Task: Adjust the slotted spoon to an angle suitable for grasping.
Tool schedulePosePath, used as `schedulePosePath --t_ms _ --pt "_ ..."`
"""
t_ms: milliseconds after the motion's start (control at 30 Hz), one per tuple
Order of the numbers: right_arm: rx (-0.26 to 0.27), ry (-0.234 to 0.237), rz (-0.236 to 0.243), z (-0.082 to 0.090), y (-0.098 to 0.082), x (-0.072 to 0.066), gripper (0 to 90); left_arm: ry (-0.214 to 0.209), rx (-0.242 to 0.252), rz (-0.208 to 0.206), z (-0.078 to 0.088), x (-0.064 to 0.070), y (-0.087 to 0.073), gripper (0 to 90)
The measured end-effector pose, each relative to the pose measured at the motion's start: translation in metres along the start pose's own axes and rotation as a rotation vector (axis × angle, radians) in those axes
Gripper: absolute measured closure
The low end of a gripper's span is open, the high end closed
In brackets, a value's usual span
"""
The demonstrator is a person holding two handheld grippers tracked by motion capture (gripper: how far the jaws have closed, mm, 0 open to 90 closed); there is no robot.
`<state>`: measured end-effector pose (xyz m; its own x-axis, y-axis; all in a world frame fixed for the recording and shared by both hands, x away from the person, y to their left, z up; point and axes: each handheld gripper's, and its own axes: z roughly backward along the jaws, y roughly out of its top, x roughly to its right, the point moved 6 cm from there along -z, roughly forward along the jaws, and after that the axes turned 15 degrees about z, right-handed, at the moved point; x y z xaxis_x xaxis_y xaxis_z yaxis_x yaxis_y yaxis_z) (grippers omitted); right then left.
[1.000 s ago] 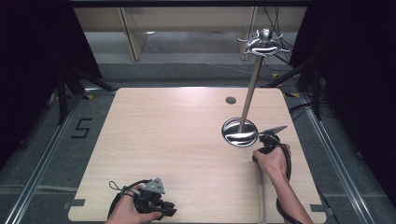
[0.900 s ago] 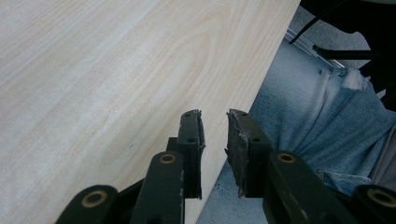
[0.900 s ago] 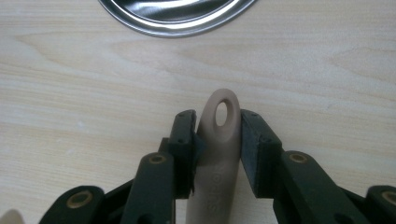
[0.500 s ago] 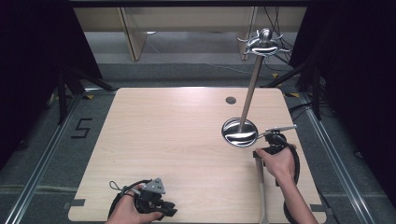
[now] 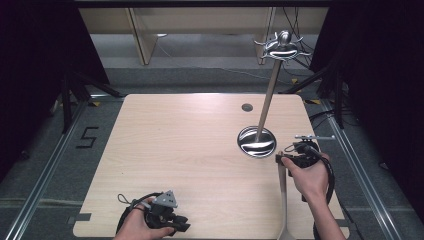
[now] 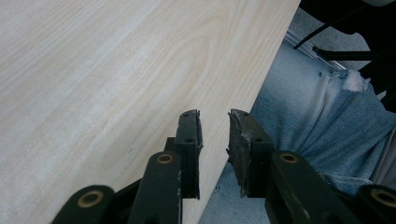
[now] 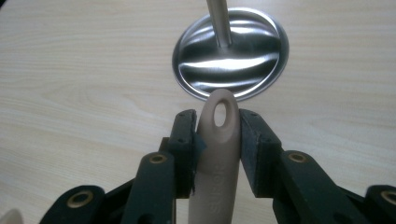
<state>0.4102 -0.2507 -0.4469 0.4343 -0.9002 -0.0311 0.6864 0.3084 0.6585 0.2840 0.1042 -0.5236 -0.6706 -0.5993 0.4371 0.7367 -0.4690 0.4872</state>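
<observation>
Right gripper view: the right gripper clamps the beige silicone utensil handle, holed tip toward the round steel stand base.

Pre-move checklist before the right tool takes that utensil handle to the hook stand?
1. Right tool shut on the utensil handle, pads on both sides: ok.
2. Hanging hole at the handle tip clear of the pads: ok.
3. Stand upright, its round base flat on the table: ok.
4. Free hook on the stand top: cannot tell, too small.
5. Left tool open, nothing between its jaws, at the near table edge away from the stand: ok.
</observation>
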Motion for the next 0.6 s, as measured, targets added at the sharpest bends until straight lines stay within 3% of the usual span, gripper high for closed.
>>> schedulePosePath --t_ms 133,233,267,300,400,433,567,600 --pt "0.076 0.000 -0.008 0.009 0.004 -0.005 68.5 -0.002 0.005 -0.002 0.000 -0.001 0.001 72.3" --pt "0.101 0.001 -0.023 0.017 0.006 -0.008 68.5 -0.033 0.034 0.025 -0.002 0.000 0.002 72.3" --pt "0.136 0.000 -0.004 0.020 0.008 -0.009 68.5 -0.028 0.040 0.022 -0.002 0.000 0.003 72.3" --pt "0.130 -0.005 -0.007 0.023 0.008 -0.009 68.6 -0.031 0.038 0.019 -0.001 0.000 0.003 72.3" --pt "0.194 -0.015 0.013 0.029 0.011 -0.011 68.6 -0.036 0.045 0.009 -0.001 -0.001 0.006 72.3" --pt "0.218 -0.022 0.018 0.034 0.013 -0.012 68.5 -0.033 0.050 0.031 -0.001 0.000 0.006 72.3" --pt "0.258 -0.048 0.032 0.044 0.017 -0.014 68.6 -0.038 0.052 0.012 -0.002 0.000 0.009 72.4" --pt "0.262 -0.043 0.009 0.046 0.018 -0.017 68.6 -0.041 0.055 0.003 -0.003 0.000 0.010 72.4"
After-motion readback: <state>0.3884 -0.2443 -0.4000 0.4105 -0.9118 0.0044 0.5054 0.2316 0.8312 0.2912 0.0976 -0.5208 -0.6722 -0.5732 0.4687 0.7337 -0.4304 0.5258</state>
